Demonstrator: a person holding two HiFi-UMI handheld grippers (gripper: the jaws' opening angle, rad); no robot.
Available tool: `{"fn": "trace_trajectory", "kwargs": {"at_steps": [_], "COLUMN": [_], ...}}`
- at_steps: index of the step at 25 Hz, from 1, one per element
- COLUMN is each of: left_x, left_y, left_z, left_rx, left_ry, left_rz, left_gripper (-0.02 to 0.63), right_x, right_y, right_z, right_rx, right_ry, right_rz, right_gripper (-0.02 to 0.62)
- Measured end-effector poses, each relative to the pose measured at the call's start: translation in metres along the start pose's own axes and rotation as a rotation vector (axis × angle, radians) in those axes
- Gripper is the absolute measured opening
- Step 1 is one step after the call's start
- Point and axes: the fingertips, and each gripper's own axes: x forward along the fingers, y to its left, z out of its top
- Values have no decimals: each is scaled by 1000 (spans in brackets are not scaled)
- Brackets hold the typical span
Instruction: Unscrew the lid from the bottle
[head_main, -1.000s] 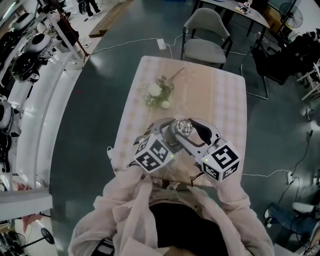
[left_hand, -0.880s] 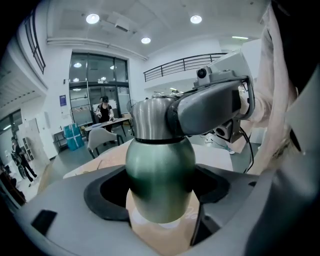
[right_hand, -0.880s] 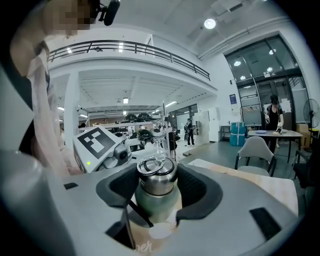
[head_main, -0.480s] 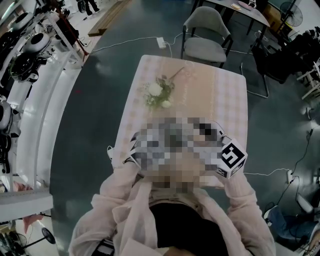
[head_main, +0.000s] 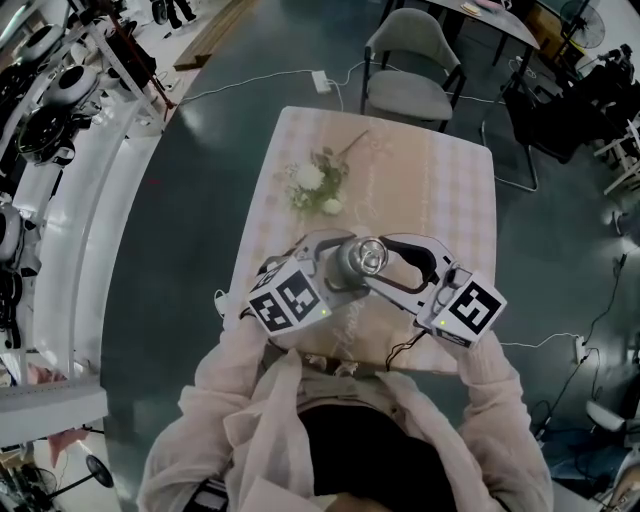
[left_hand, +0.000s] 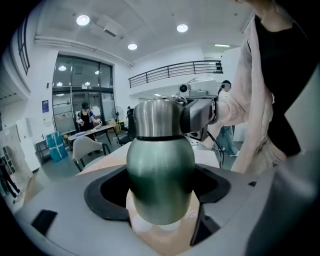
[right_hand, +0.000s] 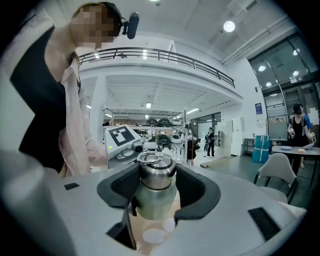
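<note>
Bottle (left_hand: 160, 175) is staying upright at the near end of the table (head_main: 440, 190), and we are holding it with both tools. We are clamping our left gripper (left_hand: 161, 194) round its green body, and we are pinching the steel lid (right_hand: 156, 167) between the pads of our right gripper (right_hand: 158, 184).

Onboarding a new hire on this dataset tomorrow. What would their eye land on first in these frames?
A brushed-steel bottle with a green-tinted body stands at the near edge of the pale checked table, pinched from both sides. The left gripper clamps its body, while the right gripper grips its ringed steel lid. Farther up the table lies a sprig of white flowers.
</note>
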Motion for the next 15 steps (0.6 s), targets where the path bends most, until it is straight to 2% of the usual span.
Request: {"fn": "trace_trajectory", "kwargs": {"at_steps": [2,4,7,10,12,15], "left_x": [0,2,4,1,3,8], "left_y": [1,6,17,32,37,37], "left_z": [1,-1,-2,-2,-3,-6], "left_rx": [-10,-28,-99,-167,-182,-172], "left_ry": [-10,-3,-15,-17,-6,27], "left_rz": [6,48,137,249,311,361], "left_gripper": [390,390,390,390,390,390], "right_x": [1,5,11,15,15,18], "right_y": [-1,-4,-13,-25,-30,-33], "right_z": [2,2,0,-2,-3,-3], "right_rx": [-14,-24,-2,49,92,141], "right_ry": [-8,-10,-8,-2,-15,-31], "right_rz": [-1,-38,-152,-275,-352,-431], "right_gripper": [240,242,259,318,324,321]}}
